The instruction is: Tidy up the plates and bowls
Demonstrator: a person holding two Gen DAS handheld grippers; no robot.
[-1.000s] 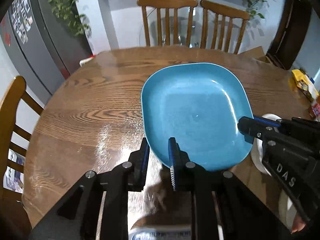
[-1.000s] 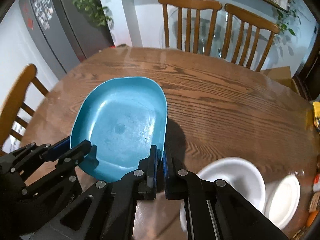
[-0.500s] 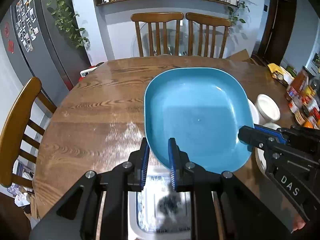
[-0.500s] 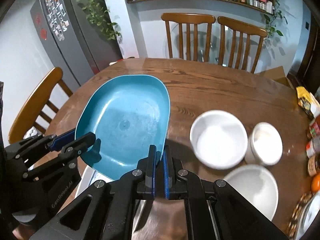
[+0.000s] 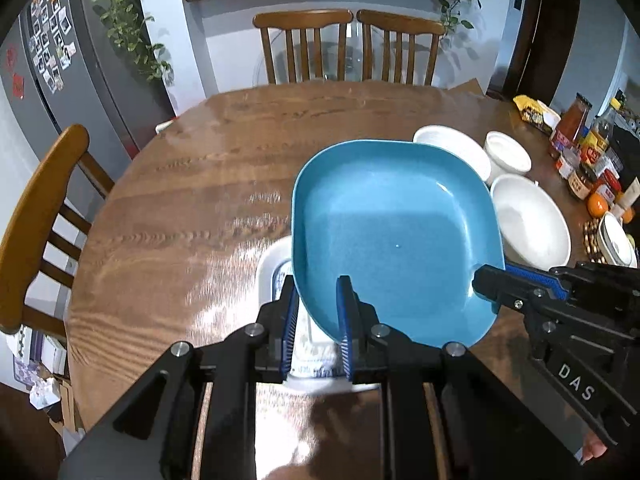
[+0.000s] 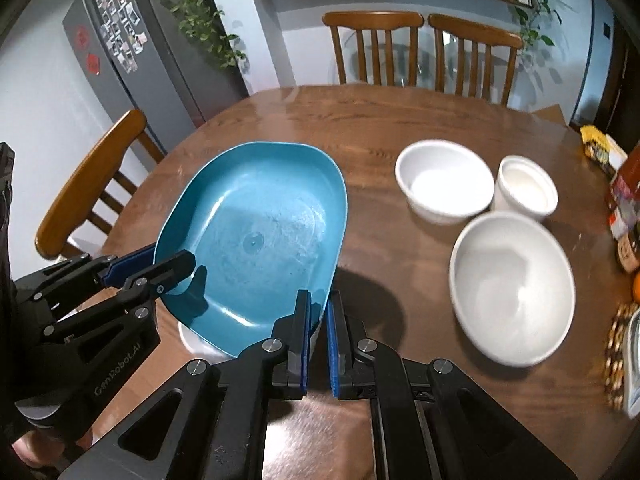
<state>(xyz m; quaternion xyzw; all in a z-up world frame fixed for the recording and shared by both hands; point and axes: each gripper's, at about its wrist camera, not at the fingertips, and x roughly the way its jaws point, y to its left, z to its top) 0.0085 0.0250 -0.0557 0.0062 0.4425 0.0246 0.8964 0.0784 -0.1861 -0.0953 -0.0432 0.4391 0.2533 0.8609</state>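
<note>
Both grippers carry the blue rounded-square plastic plate [image 5: 394,236] off the round wooden table [image 5: 192,184], over its near edge. Left gripper [image 5: 318,320] jaws narrow, clamped on the plate's near-left rim. Right gripper [image 6: 317,320] jaws pinched on the near-right rim. Below the plate: a white dish with blue pattern [image 5: 276,264], mostly hidden. Three white ceramic bowls [image 6: 512,288] stand toward the table's right edge.

Judgement: likely stacking onto the white dish. Keep both grips level, lower evenly, centre over the dish, then release both sides together.
</note>
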